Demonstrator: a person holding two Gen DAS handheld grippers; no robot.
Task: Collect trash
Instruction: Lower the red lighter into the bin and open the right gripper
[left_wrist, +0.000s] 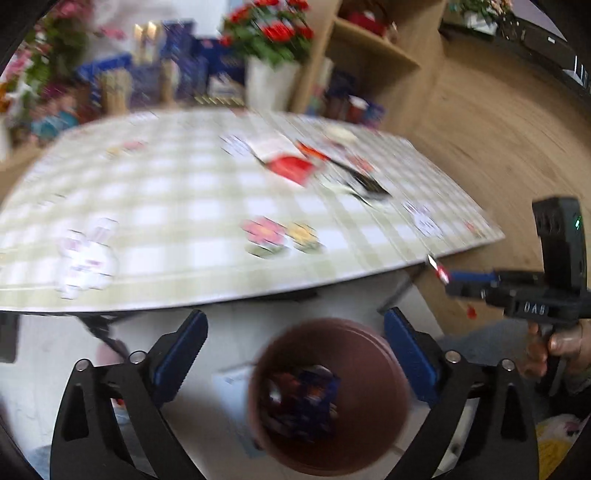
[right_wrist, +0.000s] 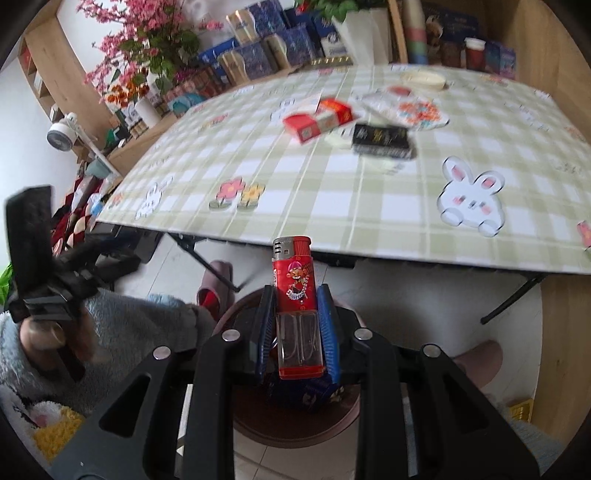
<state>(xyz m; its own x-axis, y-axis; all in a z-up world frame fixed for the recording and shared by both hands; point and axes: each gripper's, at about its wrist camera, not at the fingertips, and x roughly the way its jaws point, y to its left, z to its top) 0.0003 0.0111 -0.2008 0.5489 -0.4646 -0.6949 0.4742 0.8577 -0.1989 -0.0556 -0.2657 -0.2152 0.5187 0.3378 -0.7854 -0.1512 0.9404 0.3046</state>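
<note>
Bin (left_wrist: 328, 398): brown, round, on the floor just under the near edge of the counter (left_wrist: 177, 206). It stands where both hands can reach it without leaving the counter. Inside lies a blue packet (left_wrist: 314, 398) among other scraps, too blurred to name.

Left gripper (left_wrist: 295, 354): jaws wide, nothing between them, poised above the bin mouth. Judged: it has nothing left to drop and is free for another item.

Right gripper (right_wrist: 295, 325): jaws narrow, clamped on a lighter (right_wrist: 295, 295). The lighter is red above and clear at its lower end, held upright by its flanks, metal head pointing away toward the counter edge. The grip by the flat sides keeps it from twisting. It hangs over the bin (right_wrist: 240, 417), which shows behind and below the fingers; judged: this is the carry stage, with release over the bin next. In the left view the same gripper (left_wrist: 443, 275) shows at the right, just off the counter edge, a hand (left_wrist: 554, 350) on its handle.

Counter, checked cloth with rabbit and flower prints: trash still on it, toward the far middle.
- Red box (right_wrist: 317, 118), well apart from the near edge.
- Black box (right_wrist: 382, 140), just right of the red one.
- Printed wrapper (right_wrist: 410, 107), behind the black box.
- Pale dish (right_wrist: 423, 79), at the far edge.

Judged: collection partly done; several items remain.
</note>
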